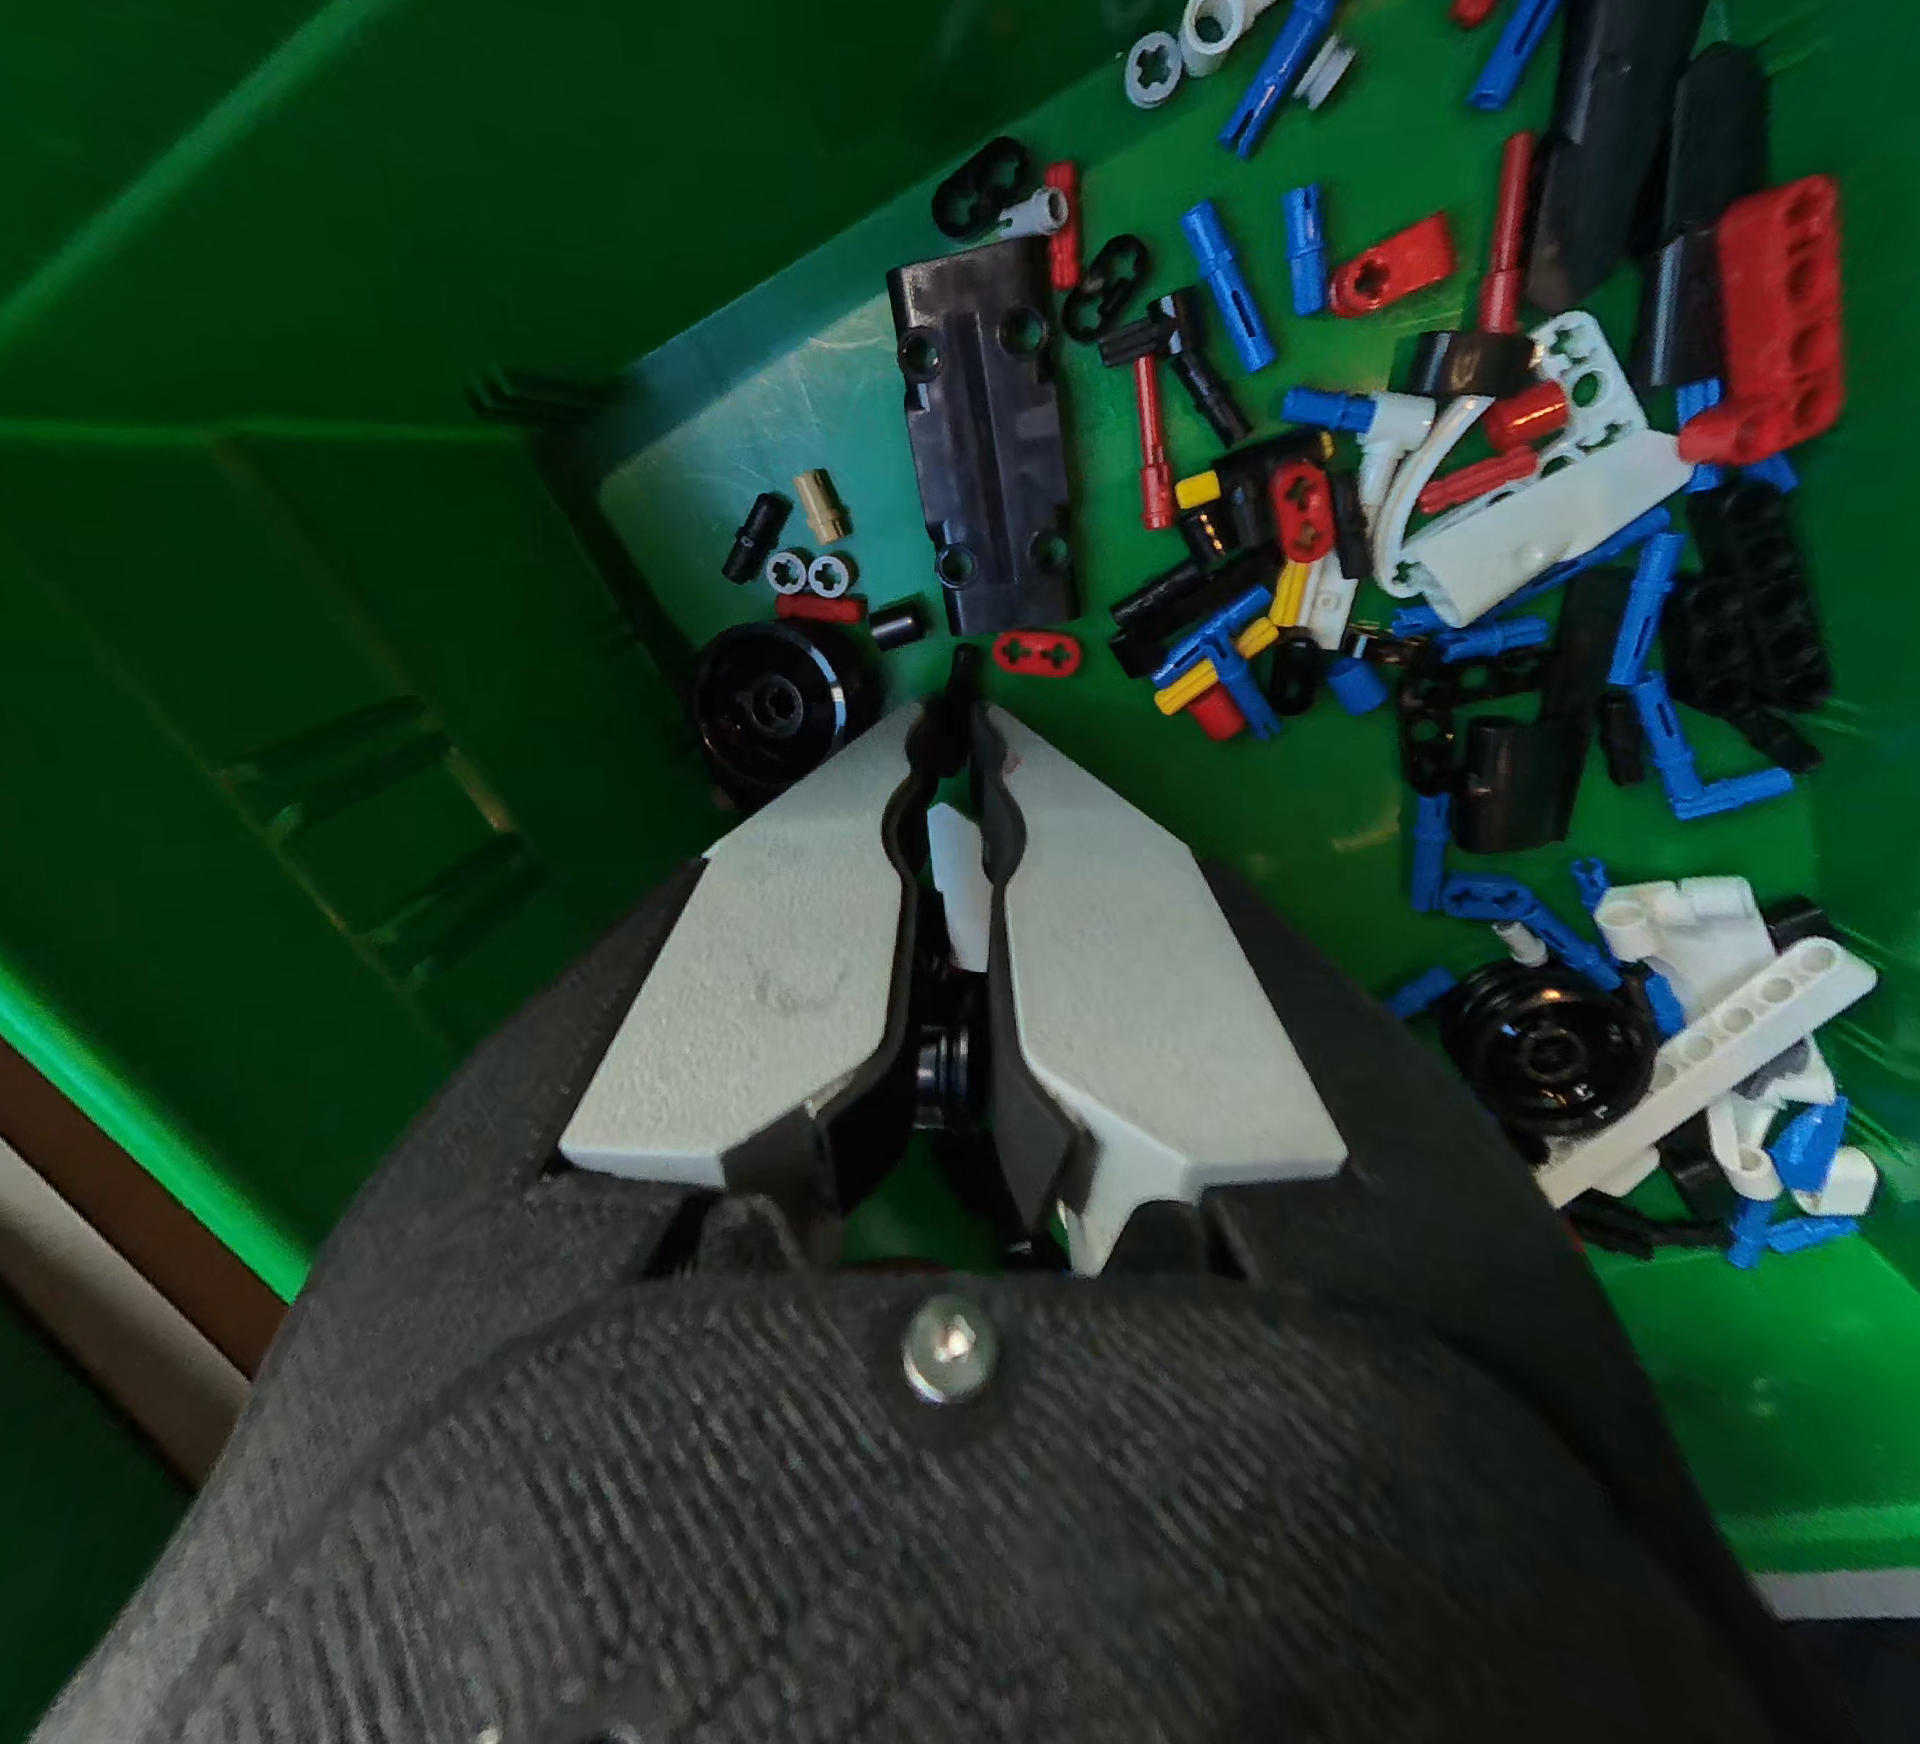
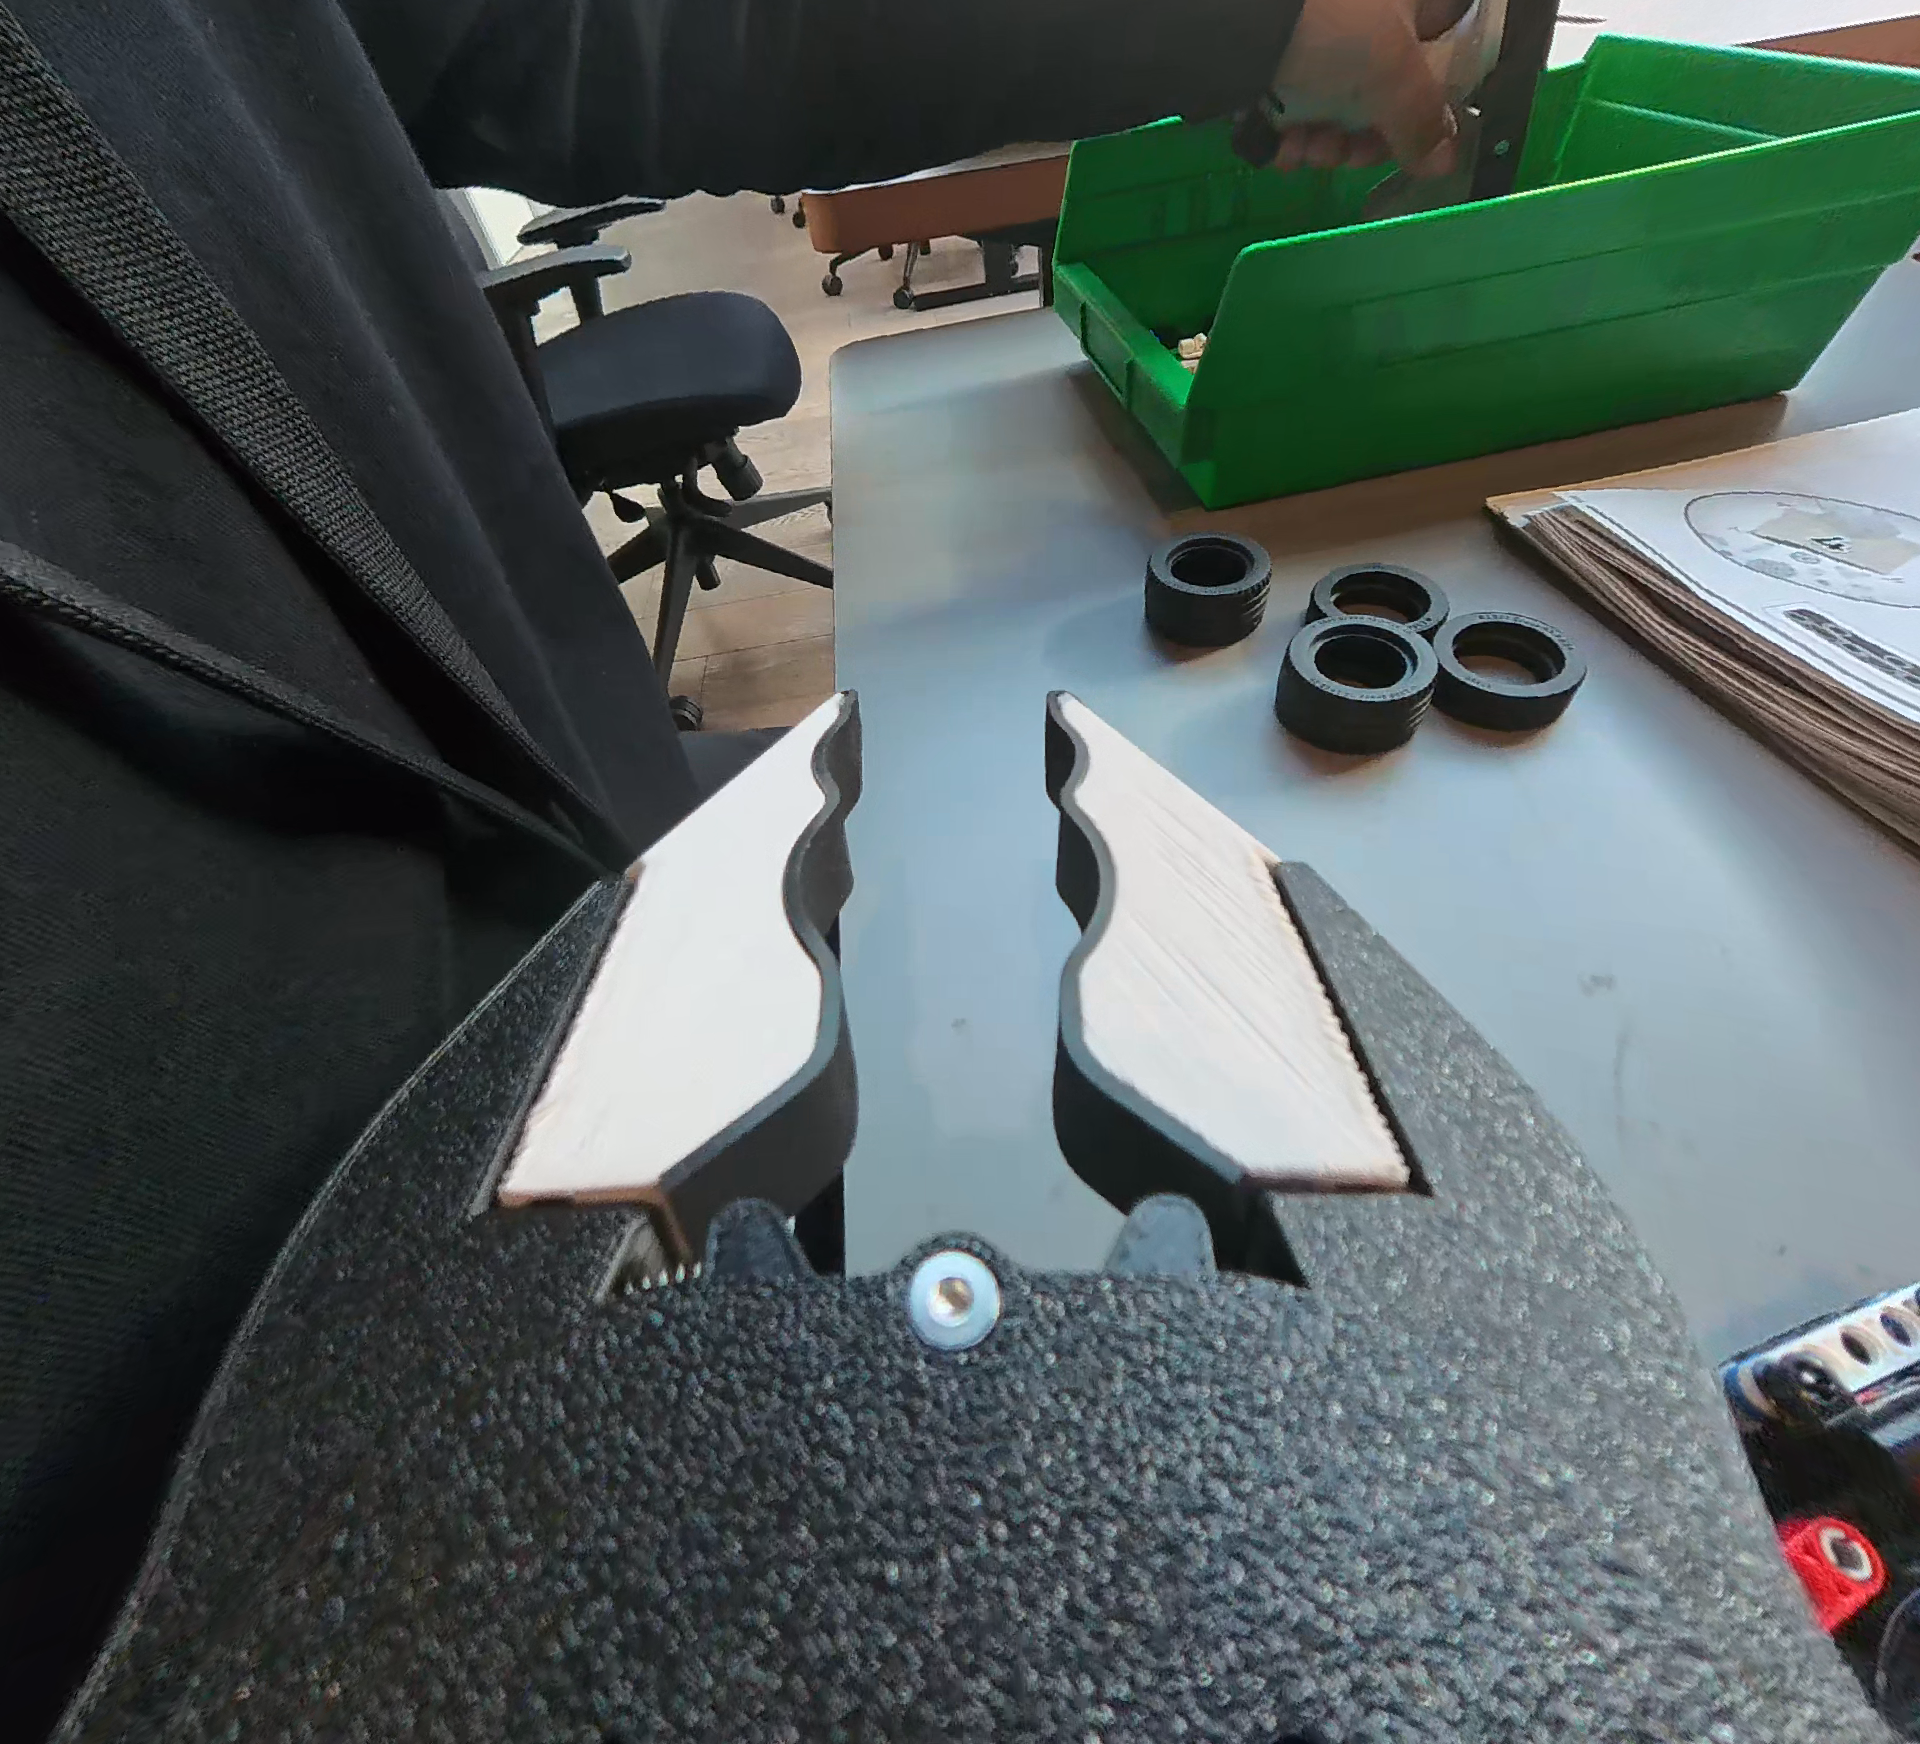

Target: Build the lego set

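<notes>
My left gripper (image 1: 953, 720) is inside the green bin (image 1: 312, 292), low over its floor, shut on a small black pin (image 1: 962, 668) that sticks out past the fingertips. Loose Lego pieces lie around it: a black wheel hub (image 1: 774, 707) to the left, a flat black panel (image 1: 987, 437) ahead, a small red link (image 1: 1037, 652) next to the pin. My right gripper (image 2: 953, 707) is open and empty above the grey table (image 2: 1039, 915). Several black tyres (image 2: 1351, 645) lie ahead of it on the right.
A heap of blue, red, white and black parts (image 1: 1507, 499) fills the bin's right half, with a second wheel hub (image 1: 1548, 1050). In the right wrist view the bin (image 2: 1507, 323) stands far right, a hand (image 2: 1361, 63) reaching in. An instruction booklet (image 2: 1766, 603) and a part-built model (image 2: 1829, 1382) lie right.
</notes>
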